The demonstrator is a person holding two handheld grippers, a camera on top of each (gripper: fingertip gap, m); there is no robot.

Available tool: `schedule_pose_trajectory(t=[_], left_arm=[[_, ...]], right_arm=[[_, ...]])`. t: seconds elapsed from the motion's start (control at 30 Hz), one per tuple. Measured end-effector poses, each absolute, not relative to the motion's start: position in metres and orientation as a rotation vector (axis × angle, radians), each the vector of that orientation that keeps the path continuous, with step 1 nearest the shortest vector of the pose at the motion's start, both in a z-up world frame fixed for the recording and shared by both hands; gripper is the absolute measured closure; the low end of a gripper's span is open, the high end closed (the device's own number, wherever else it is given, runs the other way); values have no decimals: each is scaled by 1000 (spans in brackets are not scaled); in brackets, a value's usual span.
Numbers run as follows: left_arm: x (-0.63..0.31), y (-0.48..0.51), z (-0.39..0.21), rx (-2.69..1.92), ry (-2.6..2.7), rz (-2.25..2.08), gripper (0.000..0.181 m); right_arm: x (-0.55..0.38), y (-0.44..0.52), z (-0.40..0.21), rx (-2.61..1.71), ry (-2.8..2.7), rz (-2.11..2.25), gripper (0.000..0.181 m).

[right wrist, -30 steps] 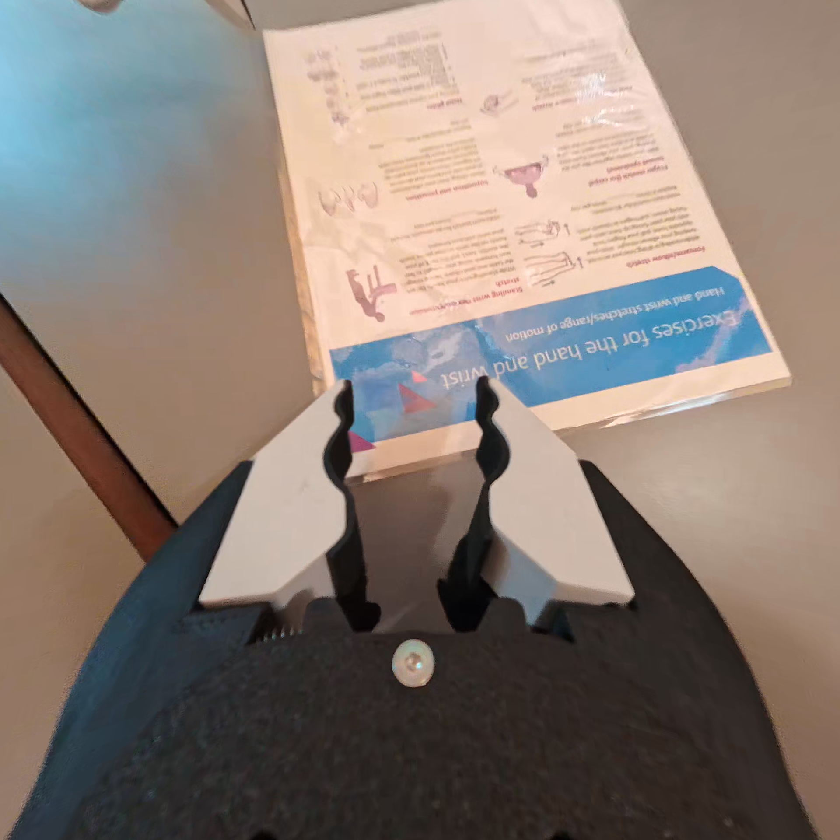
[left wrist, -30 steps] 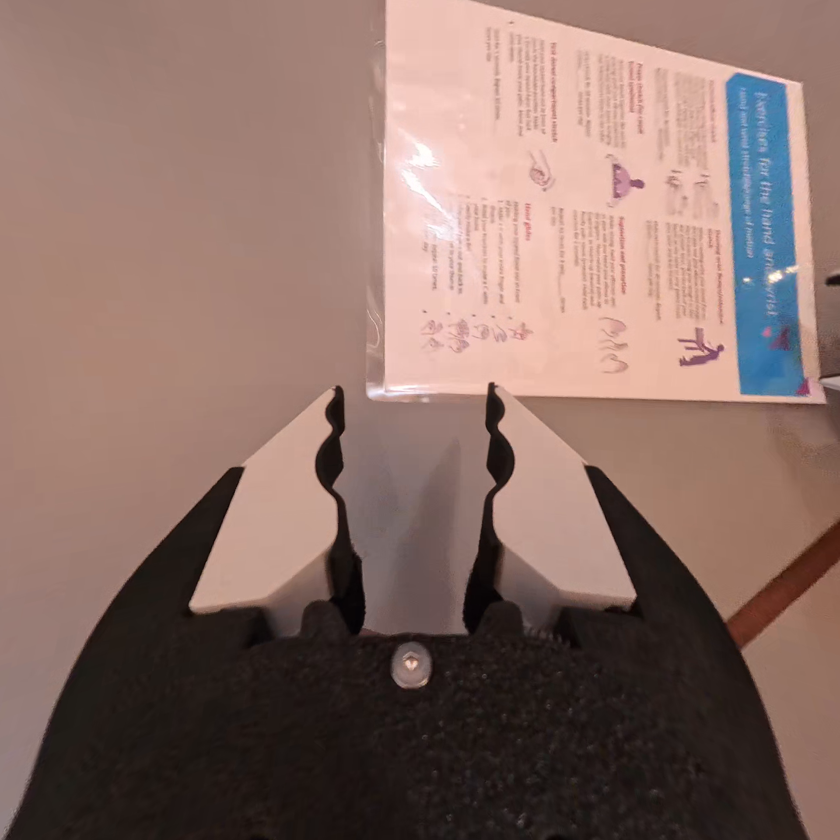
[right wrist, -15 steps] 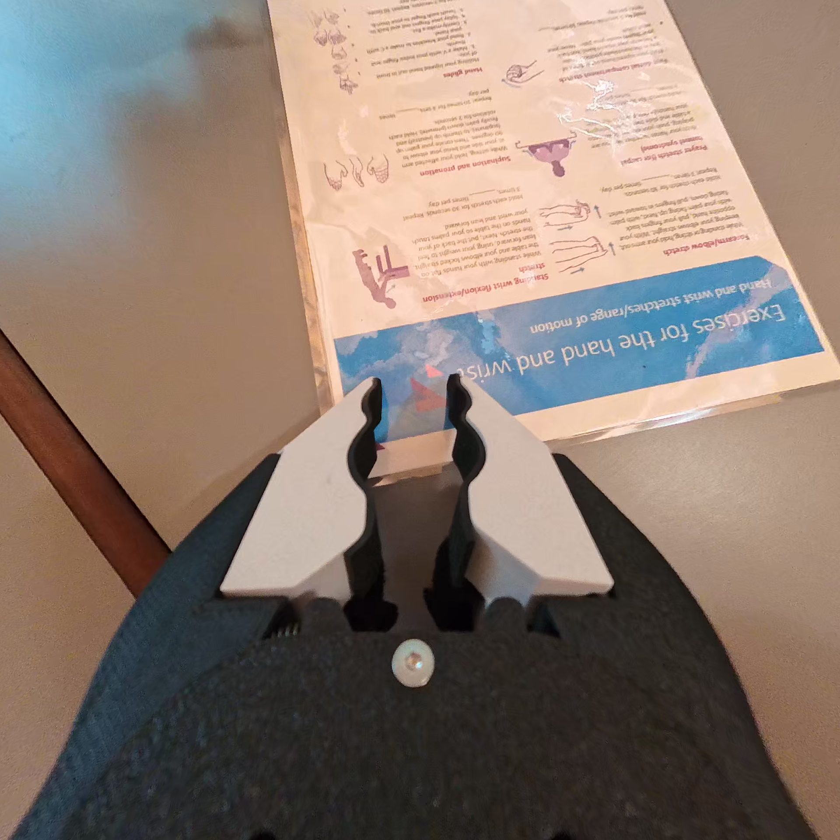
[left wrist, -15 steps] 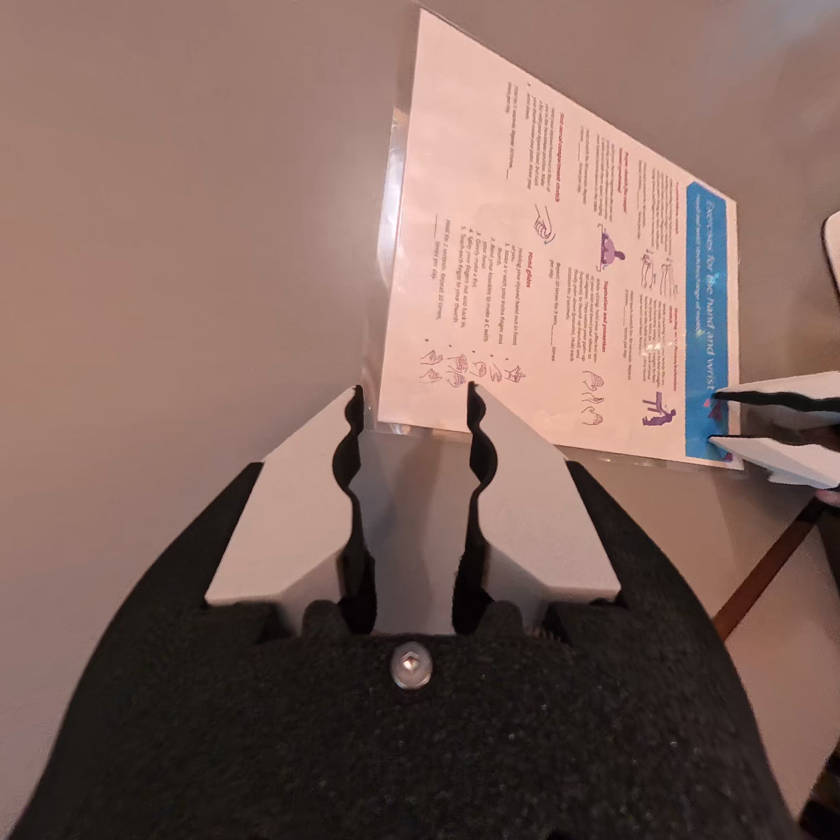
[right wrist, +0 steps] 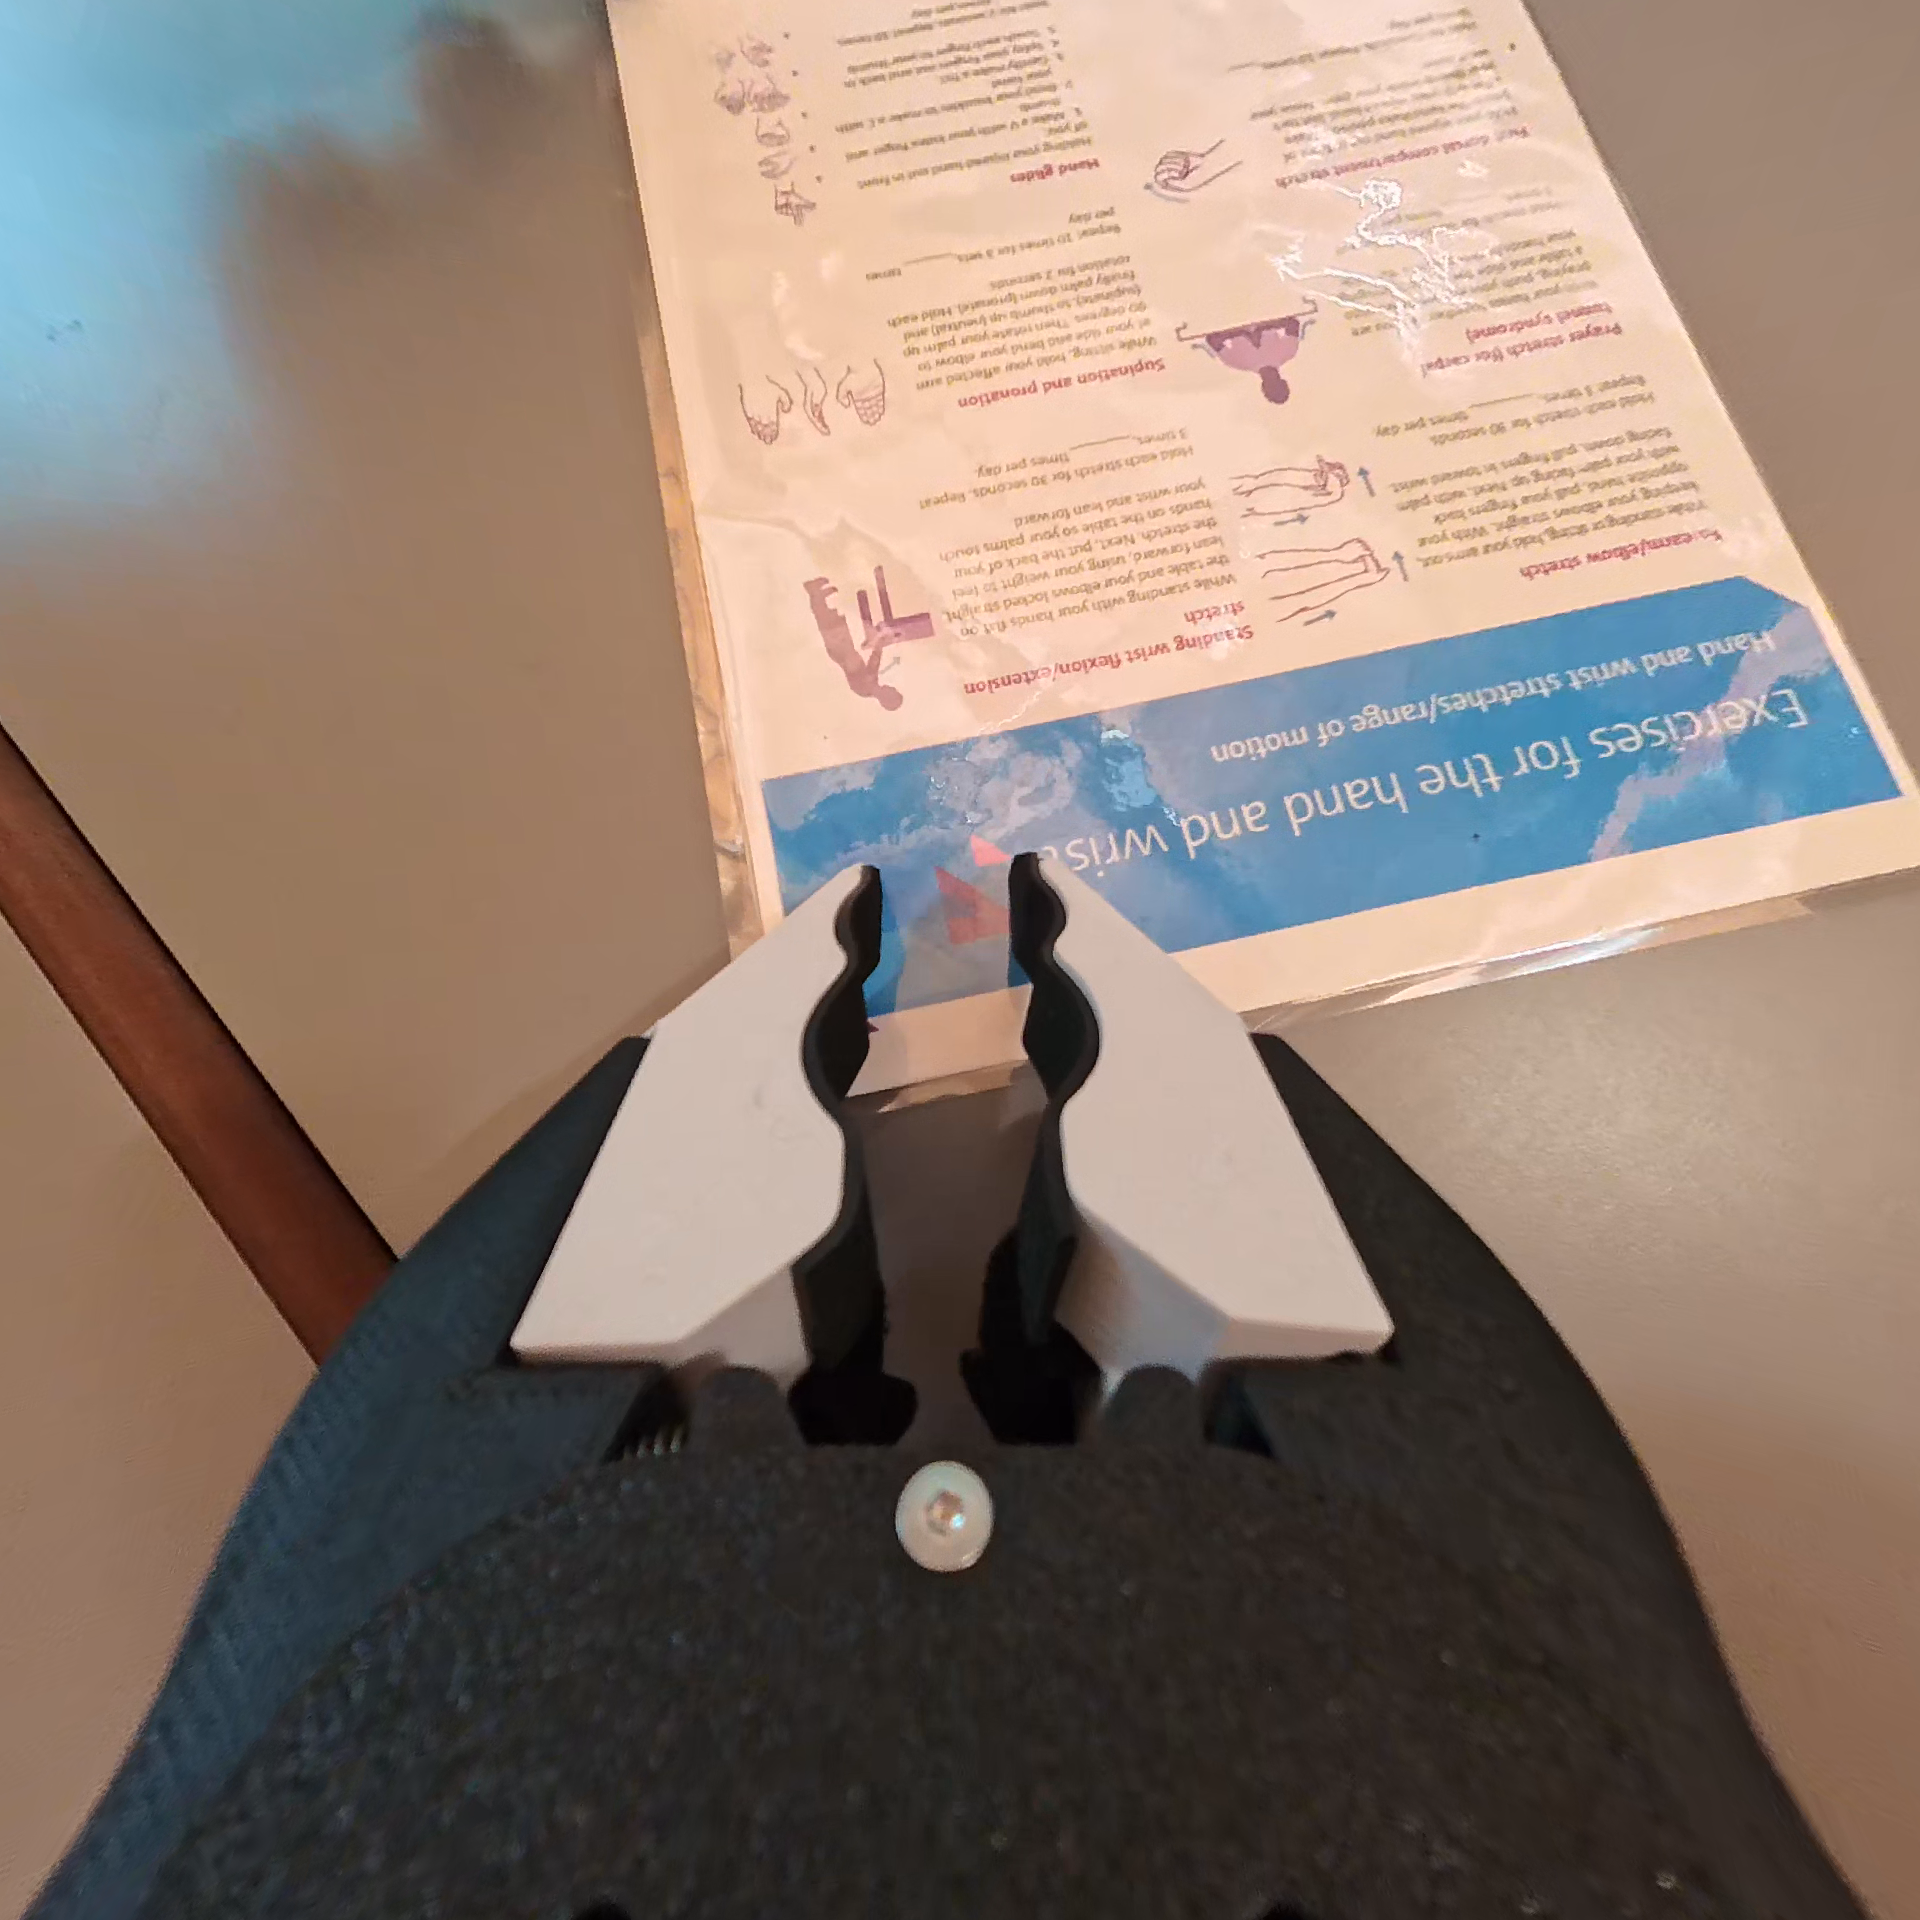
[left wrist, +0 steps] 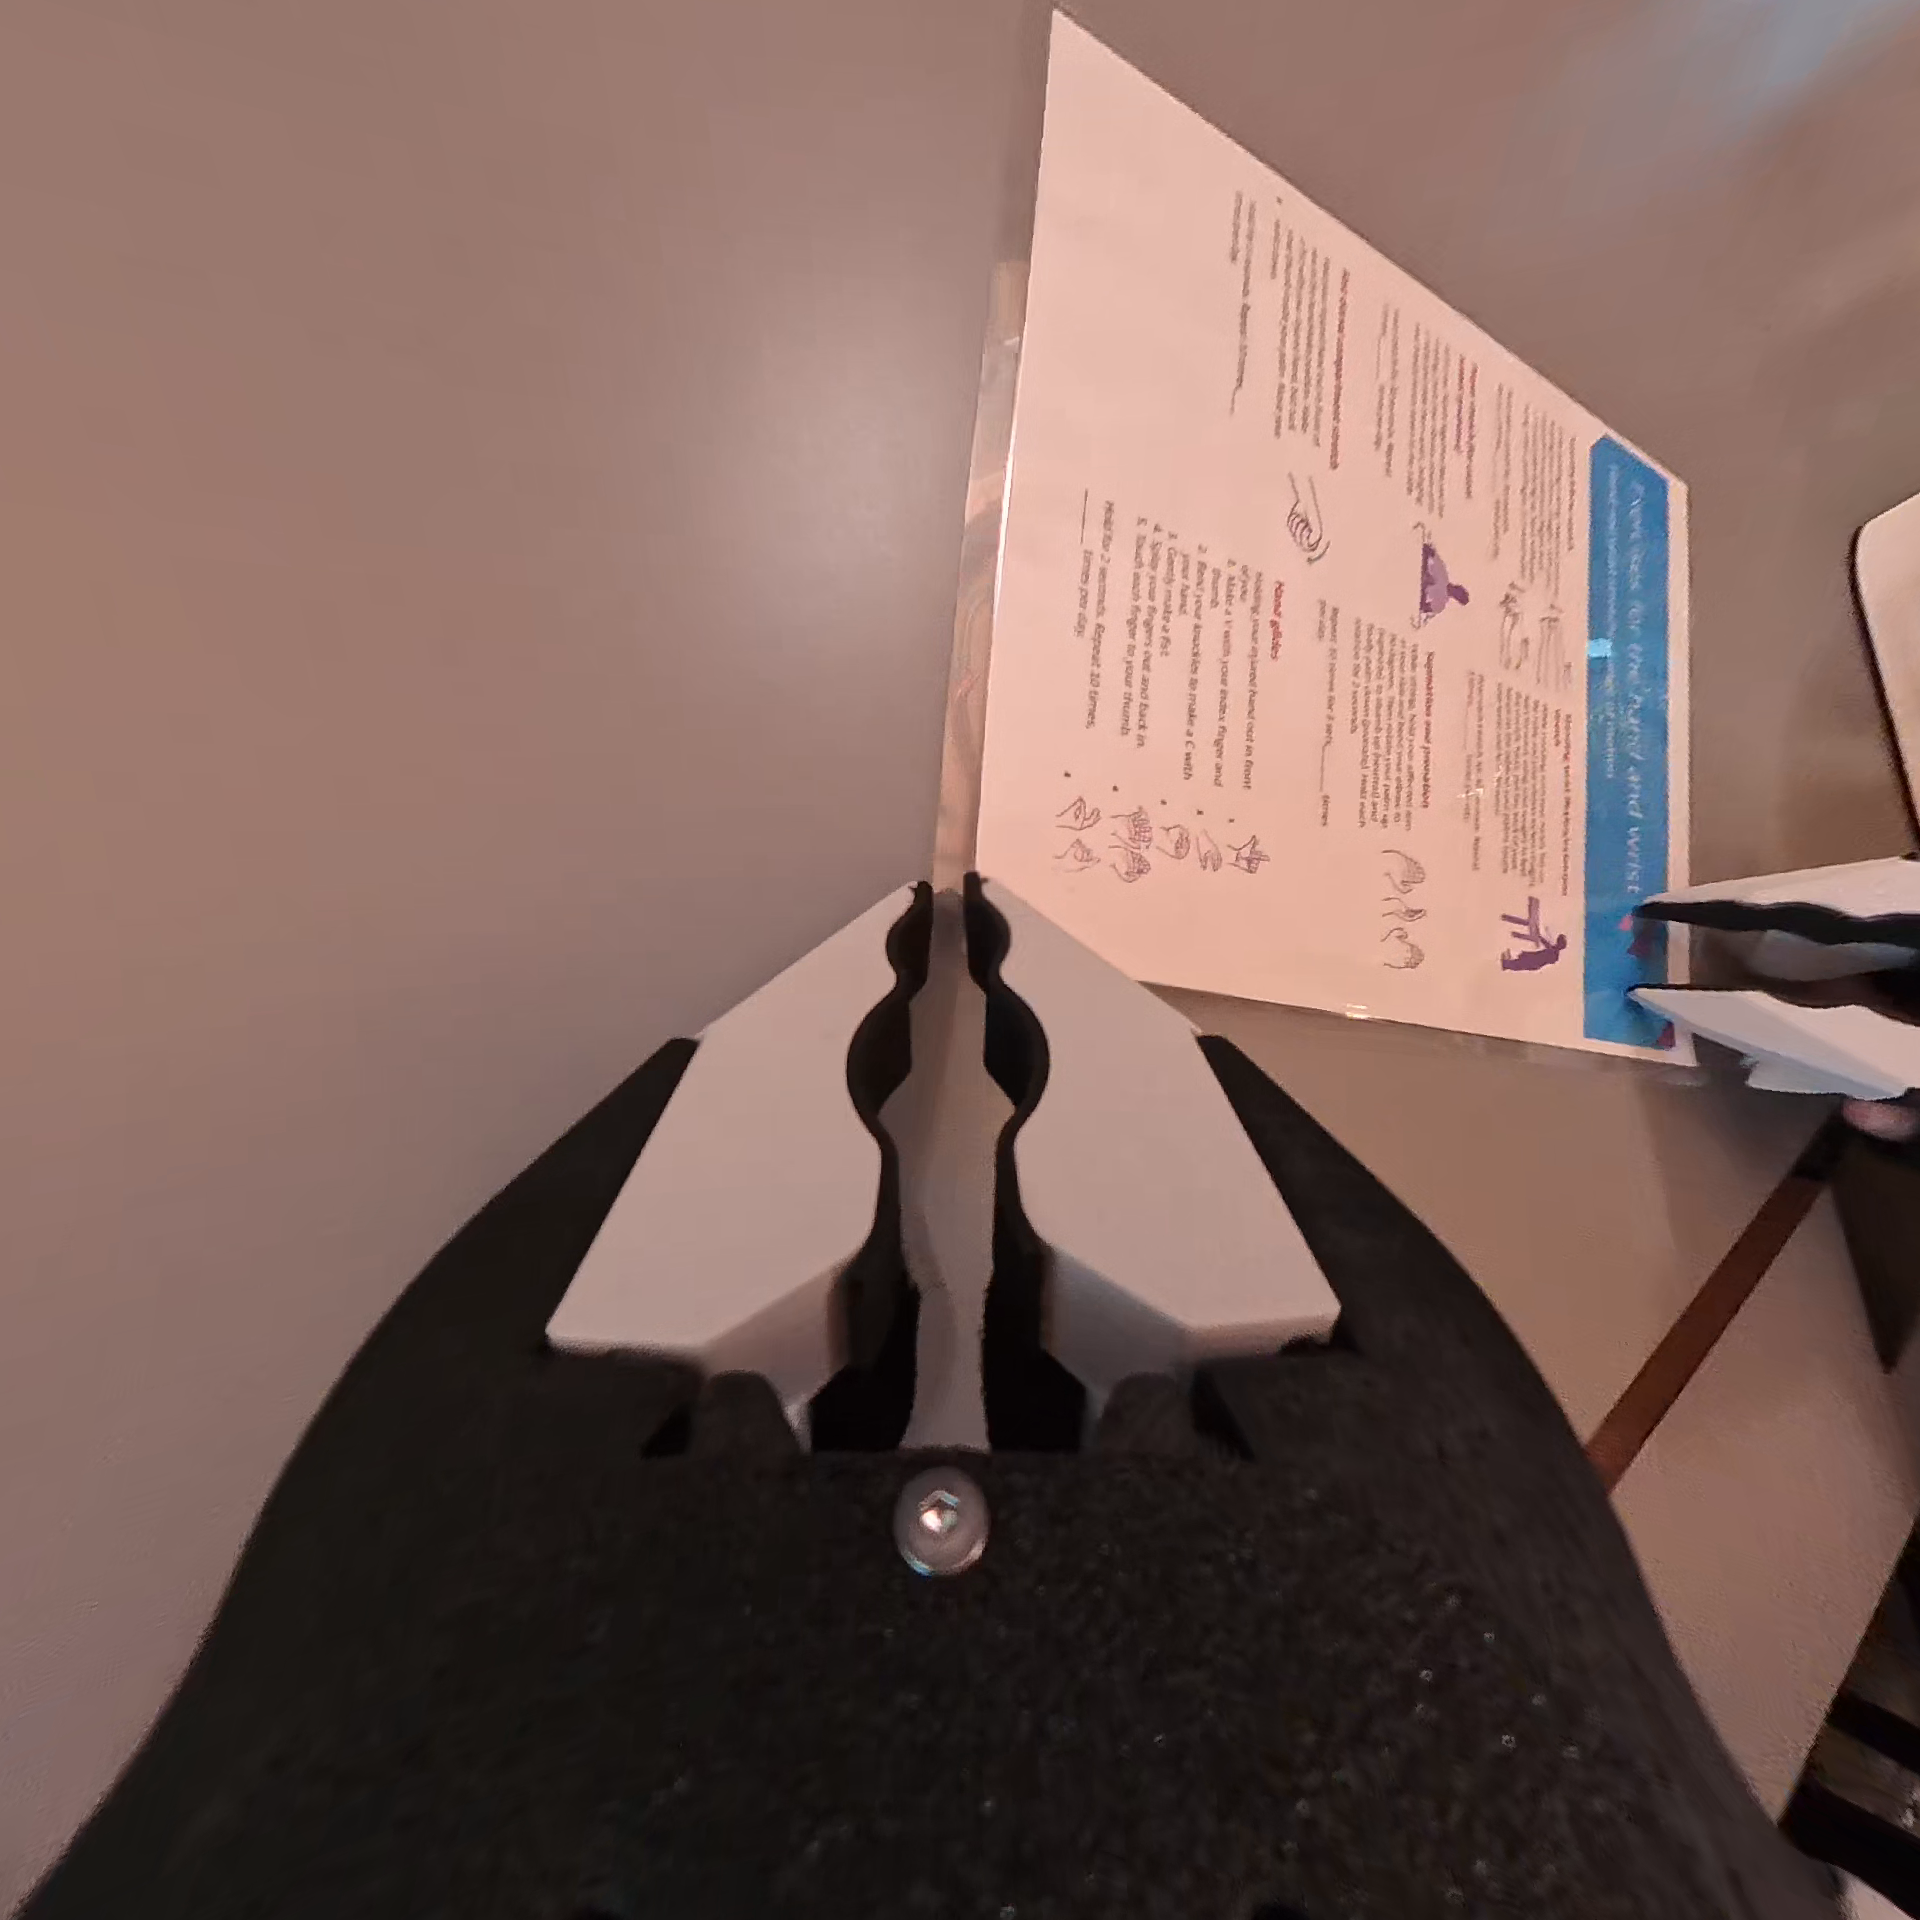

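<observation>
Grey surface, matte and plain, carries one item: a printed sheet in a clear plastic sleeve, lying flat near the surface edge. A brown strip runs along that edge, seen at lower left in the right wrist view and at lower right in the left wrist view. A bluish glare falls on the surface at the far left of the right wrist view.

Sheet: white, with small drawings and blocks of text, and a blue band across the end nearest the surface edge. The sleeve overhangs the paper as a clear margin on one long side and shows glare and wrinkles.

Left gripper: fingers nearly together, with only a thin slit between the tips. The tips sit at the sleeve's clear corner, at the end away from the blue band. Whether the plastic is pinched between them cannot be told.

Right gripper: fingers apart with a moderate gap, straddling the corner of the sheet at the blue band, which shows between them. In the left wrist view this gripper appears at the right, one finger above the sheet corner and one below, not closed on it.
</observation>
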State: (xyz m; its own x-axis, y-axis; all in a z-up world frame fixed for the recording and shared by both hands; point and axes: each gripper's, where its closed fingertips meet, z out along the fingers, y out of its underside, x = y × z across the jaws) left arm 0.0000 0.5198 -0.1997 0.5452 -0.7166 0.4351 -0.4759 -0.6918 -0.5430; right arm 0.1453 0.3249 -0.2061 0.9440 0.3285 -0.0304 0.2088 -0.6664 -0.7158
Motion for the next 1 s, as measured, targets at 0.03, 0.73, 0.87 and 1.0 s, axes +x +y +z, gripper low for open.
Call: schedule_pose_trajectory(t=[0.03, 0.73, 0.87, 1.0], left_arm=[[-1, 520, -200, -2428, 984, -912, 179], [29, 482, -97, -2125, 1023, -1266, 181], [32, 468, -87, -2118, 1008, -1316, 181], [32, 452, -79, -2108, 998, -1363, 181]], right_arm=[[145, 325, -206, -2321, -376, 201, 157], [89, 377, -142, -2116, -556, 116, 105], [56, 407, -138, -2037, -659, -273, 114], [56, 420, -136, -1991, -645, -579, 137]])
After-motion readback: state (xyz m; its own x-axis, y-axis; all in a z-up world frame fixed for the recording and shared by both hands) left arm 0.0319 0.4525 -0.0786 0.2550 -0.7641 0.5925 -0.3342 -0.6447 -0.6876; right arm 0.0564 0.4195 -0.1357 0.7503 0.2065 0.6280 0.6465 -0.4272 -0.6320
